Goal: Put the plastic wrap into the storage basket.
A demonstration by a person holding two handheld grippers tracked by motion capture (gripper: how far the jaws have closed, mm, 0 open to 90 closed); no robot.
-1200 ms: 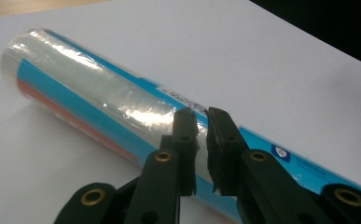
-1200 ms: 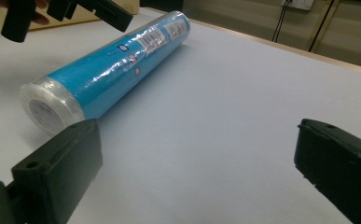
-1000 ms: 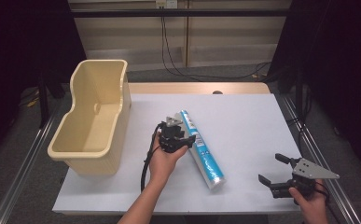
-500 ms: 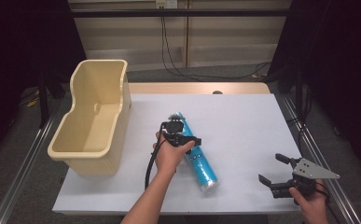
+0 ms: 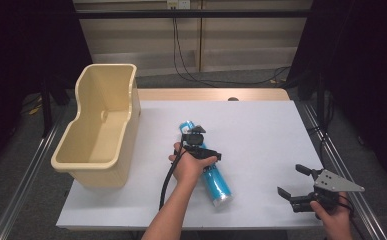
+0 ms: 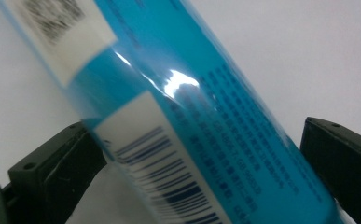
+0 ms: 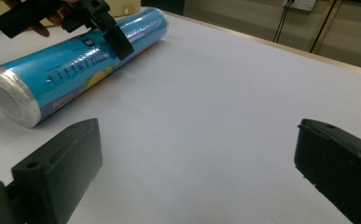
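A blue foil-wrapped tube (image 5: 216, 180) lies on the white table (image 5: 266, 130), its silver end towards the near edge. My left gripper (image 5: 200, 149) reaches down over the tube's middle, a hand behind it. Its jaws have just been opening and stand wide on either side of the tube (image 6: 187, 107) without pressing on it. My right gripper (image 5: 297, 186) rests open at the table's near right corner with nothing between its jaws. From there I look across bare table at the tube (image 7: 75, 60) and the left gripper (image 7: 99, 23) on it.
A cream plastic bin (image 5: 93, 145) stands on the table's left edge, open at the top. Cables hang down the wall behind the table. Metal rails run along both sides of the table.
The left gripper went from the tube's left side to above it and came down astride it. The tube shifted slightly towards the near edge. The right gripper stayed put.
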